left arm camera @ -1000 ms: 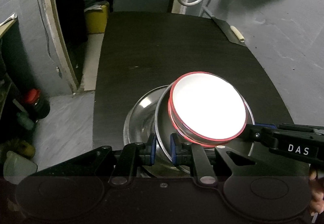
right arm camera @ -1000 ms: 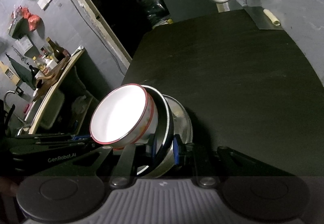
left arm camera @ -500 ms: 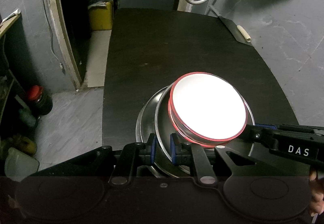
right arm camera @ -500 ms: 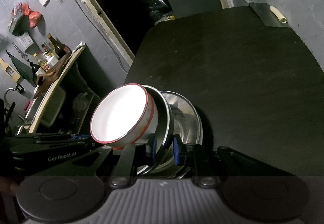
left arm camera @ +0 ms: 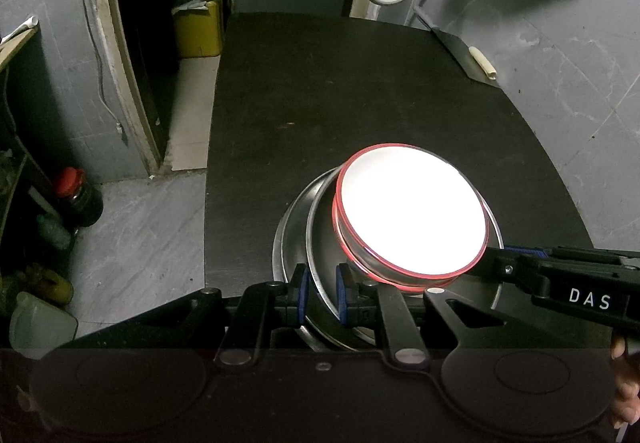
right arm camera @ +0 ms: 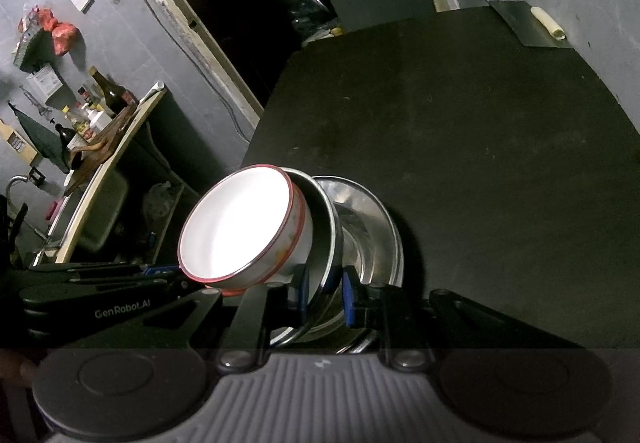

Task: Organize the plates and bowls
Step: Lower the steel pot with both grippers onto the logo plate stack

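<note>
The white red-rimmed bowl (left arm camera: 412, 215) sits in a steel plate (left arm camera: 320, 267), tilted above a second steel plate (right arm camera: 368, 235) on the desk (left arm camera: 360, 103). Smooth and stiff, probably slippery; rims suit gripping. Left claw (left arm camera: 322, 297) and right claw (right arm camera: 326, 293) each clench the upper plate's rim.

Left tongs (left arm camera: 321, 293) pitched steeply downward, blue pads (left arm camera: 303, 293) closed tight on a thin metal rim. Right tongs (right arm camera: 325, 293) likewise angled down, pads (right arm camera: 347, 297) clamped on the opposite rim. The two tools face each other, each body crossing the other's view. Fingertips of the right hand (left arm camera: 624, 383) show at the lower right edge of the left view.
</note>
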`<state>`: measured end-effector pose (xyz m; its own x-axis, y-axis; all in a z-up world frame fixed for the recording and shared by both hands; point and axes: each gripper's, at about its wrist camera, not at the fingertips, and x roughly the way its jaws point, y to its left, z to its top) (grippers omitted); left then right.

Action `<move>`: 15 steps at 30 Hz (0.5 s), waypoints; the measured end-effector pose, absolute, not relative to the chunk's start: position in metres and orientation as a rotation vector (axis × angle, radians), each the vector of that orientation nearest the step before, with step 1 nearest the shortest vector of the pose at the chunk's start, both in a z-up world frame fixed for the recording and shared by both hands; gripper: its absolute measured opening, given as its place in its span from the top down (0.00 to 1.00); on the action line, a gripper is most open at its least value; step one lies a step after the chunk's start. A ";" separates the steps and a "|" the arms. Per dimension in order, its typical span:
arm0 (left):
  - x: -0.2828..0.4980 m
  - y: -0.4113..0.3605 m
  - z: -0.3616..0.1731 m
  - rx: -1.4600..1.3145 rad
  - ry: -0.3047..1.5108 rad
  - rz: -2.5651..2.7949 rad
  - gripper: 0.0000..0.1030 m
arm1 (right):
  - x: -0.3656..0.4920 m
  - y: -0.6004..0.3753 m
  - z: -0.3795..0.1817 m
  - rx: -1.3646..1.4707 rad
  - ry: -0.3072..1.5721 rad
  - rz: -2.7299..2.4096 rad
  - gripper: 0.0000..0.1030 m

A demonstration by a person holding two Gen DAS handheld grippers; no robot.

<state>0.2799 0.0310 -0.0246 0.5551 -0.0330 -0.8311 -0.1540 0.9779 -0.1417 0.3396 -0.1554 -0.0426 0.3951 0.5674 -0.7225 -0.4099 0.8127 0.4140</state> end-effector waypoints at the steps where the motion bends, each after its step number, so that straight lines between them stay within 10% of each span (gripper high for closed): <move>1: 0.280 0.031 -0.025 -0.208 0.983 0.072 0.86 | 0.340 -0.155 -0.043 0.180 0.987 0.623 0.81; 15: 0.286 0.033 -0.031 -0.215 1.004 0.066 0.86 | 0.340 -0.153 -0.046 0.181 1.005 0.613 0.80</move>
<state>0.2861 0.0335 -0.0305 0.5366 -0.0439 -0.8427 -0.1532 0.9770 -0.1484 0.3399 -0.1528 -0.0456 0.3849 0.5584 -0.7348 -0.3973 0.8189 0.4142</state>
